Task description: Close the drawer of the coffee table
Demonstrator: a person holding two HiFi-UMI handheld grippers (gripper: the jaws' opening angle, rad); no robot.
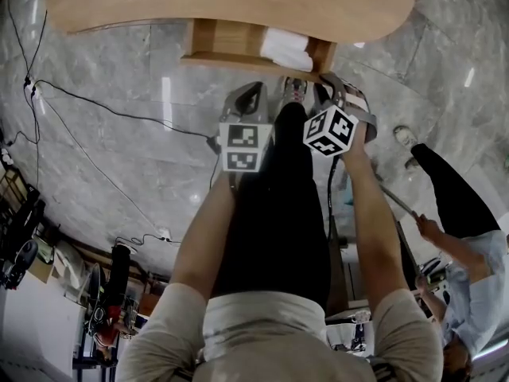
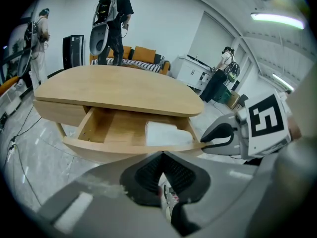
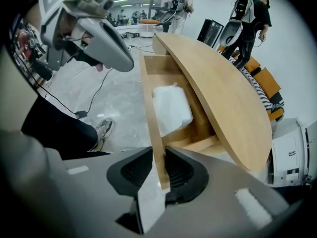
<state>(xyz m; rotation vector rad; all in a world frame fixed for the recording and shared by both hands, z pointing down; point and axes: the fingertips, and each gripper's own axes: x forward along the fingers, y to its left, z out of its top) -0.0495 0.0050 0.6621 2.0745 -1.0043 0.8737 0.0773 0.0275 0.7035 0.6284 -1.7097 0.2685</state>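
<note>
The coffee table has its wooden drawer pulled out towards me, with a white folded packet lying at its right end. My right gripper points steeply down over the drawer's right front corner. In the right gripper view, the right gripper has the thin drawer front standing between its pads and appears to be gripping it. My left gripper hangs just in front of the drawer's middle. In the left gripper view, the left gripper is shut and holds nothing, a little short of the drawer front.
Black cables run over the marble floor to the left of the table. A person stands close at my right. My own legs and shoe are just behind the grippers. Other people and a sofa are beyond the table.
</note>
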